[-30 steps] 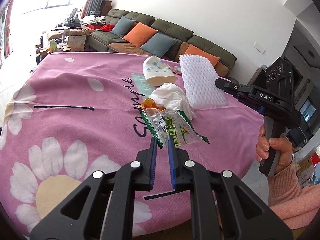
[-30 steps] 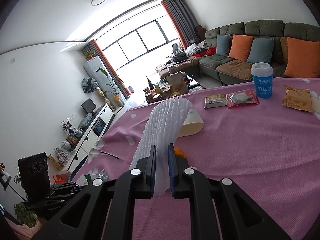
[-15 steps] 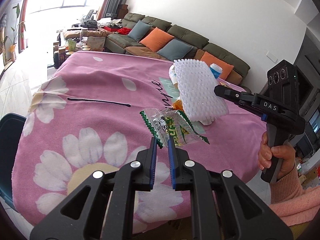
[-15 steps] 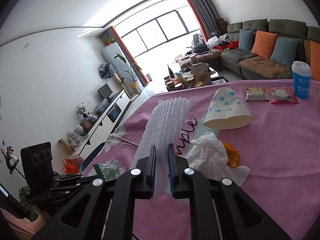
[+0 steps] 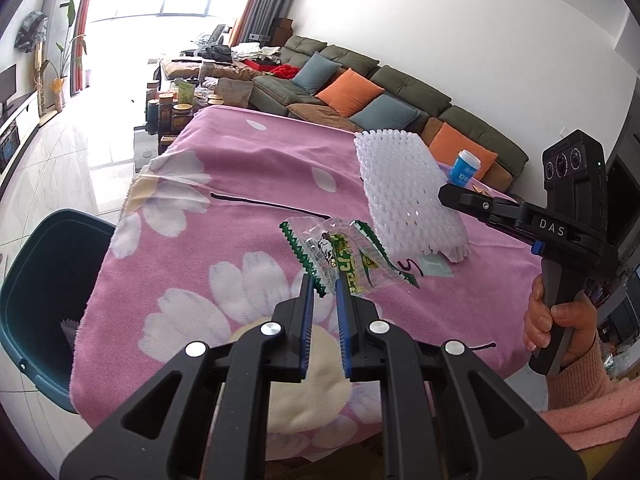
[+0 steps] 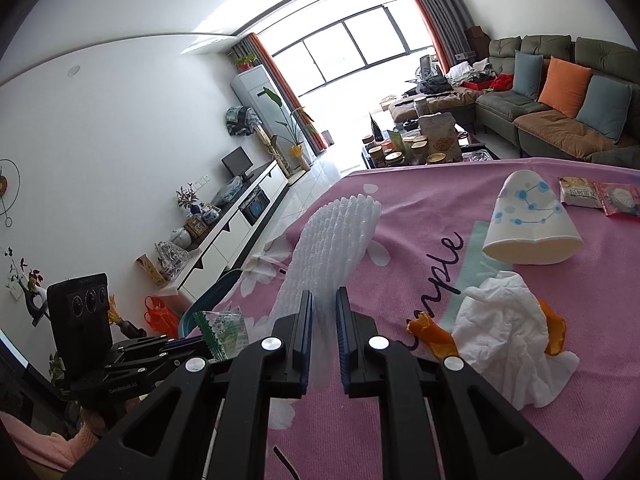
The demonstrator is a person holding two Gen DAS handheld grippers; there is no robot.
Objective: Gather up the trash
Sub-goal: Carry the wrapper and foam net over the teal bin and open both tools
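Note:
My left gripper (image 5: 324,288) is shut on a clear green-edged snack wrapper (image 5: 344,256) and holds it above the pink flowered tablecloth (image 5: 224,248). My right gripper (image 6: 323,300) is shut on a white foam fruit net (image 6: 332,240), lifted off the table; the net also shows in the left wrist view (image 5: 404,196). A dark teal bin (image 5: 40,292) stands on the floor at the table's left end, with a scrap inside. A crumpled white tissue (image 6: 508,332), orange peel (image 6: 430,332) and a tipped paper cup (image 6: 528,220) lie on the cloth.
Two snack packets (image 6: 600,196) lie at the far right of the table. A blue cup (image 5: 466,166) stands near the far edge. A sofa (image 5: 400,92) and a cluttered coffee table (image 6: 424,140) lie beyond.
Both grippers have swung left along the table with their loads. The bin has come into the left wrist view. The tissue and cup have passed to the right.

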